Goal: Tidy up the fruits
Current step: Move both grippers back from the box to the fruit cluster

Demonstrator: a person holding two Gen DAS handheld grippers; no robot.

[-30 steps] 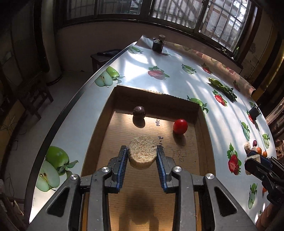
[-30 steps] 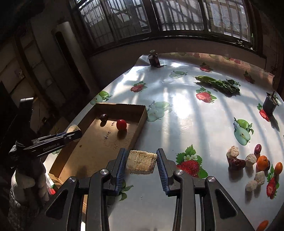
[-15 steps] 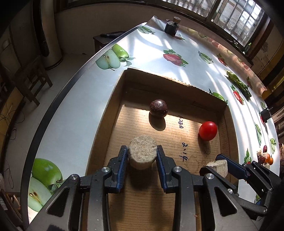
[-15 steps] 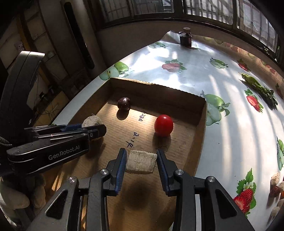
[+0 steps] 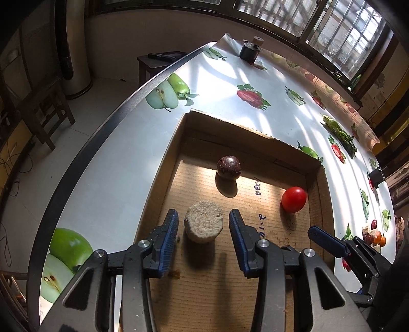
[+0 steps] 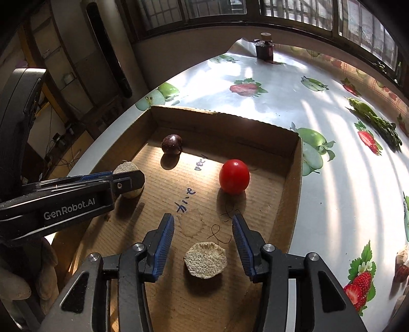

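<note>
This looks like a lived-in home, a dining or sun room. A long table (image 5: pixel 225 84) wears a glossy oilcloth printed with apples and strawberries, and sunlight stripes it through barred windows (image 6: pixel 301 10) running along the wall. Beyond the table edge there's a tiled floor, a wooden chair (image 5: pixel 48 112), a dark side table (image 5: pixel 156 61) and a tall cylindrical appliance (image 5: pixel 74 48) in the corner. Cables trail across the floor at the left.

Barred windows (image 5: pixel 332 33) run across the top of my view, throwing striped sunlight over the fruit-print tablecloth (image 5: pixel 230 84). At upper left I see a pale tiled floor (image 5: pixel 84 107), a dark stool (image 5: pixel 158 60) and a wooden chair (image 5: pixel 43 112).
</note>
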